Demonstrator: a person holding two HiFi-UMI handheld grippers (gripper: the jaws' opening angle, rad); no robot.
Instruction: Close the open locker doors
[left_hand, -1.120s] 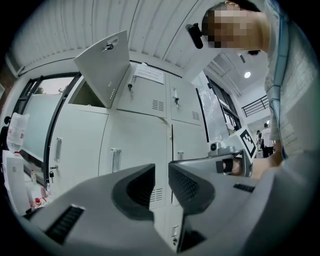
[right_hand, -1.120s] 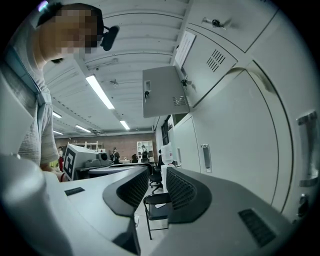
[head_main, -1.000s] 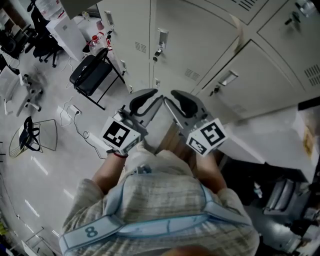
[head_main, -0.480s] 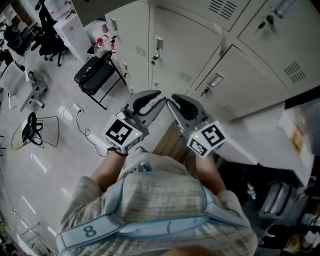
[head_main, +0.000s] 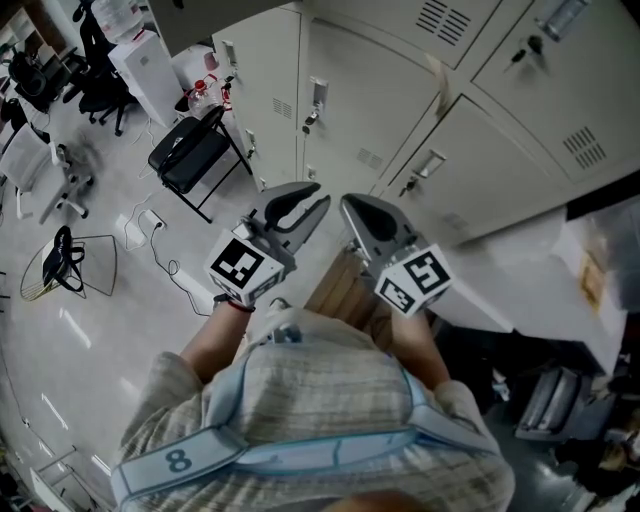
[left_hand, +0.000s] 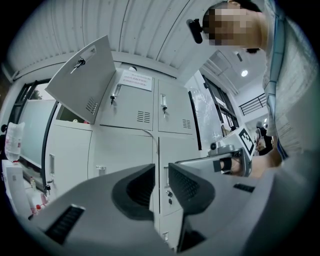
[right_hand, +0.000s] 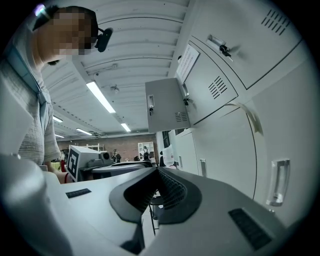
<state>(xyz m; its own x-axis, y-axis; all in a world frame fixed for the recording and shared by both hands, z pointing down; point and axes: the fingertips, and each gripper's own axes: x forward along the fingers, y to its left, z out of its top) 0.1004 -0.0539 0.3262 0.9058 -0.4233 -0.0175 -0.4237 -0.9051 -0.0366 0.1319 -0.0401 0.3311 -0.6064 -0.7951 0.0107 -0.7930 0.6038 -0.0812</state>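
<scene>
A bank of pale grey lockers (head_main: 380, 90) stands in front of me. One upper door (left_hand: 80, 80) hangs swung out, keys in its lock; the right gripper view catches that door (right_hand: 165, 105) edge-on, jutting from the row. Both grippers point level at the lockers, side by side and short of them. My left gripper (head_main: 316, 206) (left_hand: 161, 175) is open by a narrow gap, with nothing in it. My right gripper (head_main: 346, 206) (right_hand: 157, 172) has just been closing and is now shut, with nothing between its jaws.
A black folding chair (head_main: 190, 145) stands on the floor at the left, beside the locker row, with cables and a wire basket (head_main: 60, 270) farther left. A white counter (head_main: 520, 260) and dark equipment sit at my right.
The right gripper's jaws have gone from wide apart to shut. Both grippers rose a little toward the lockers, then held still.
</scene>
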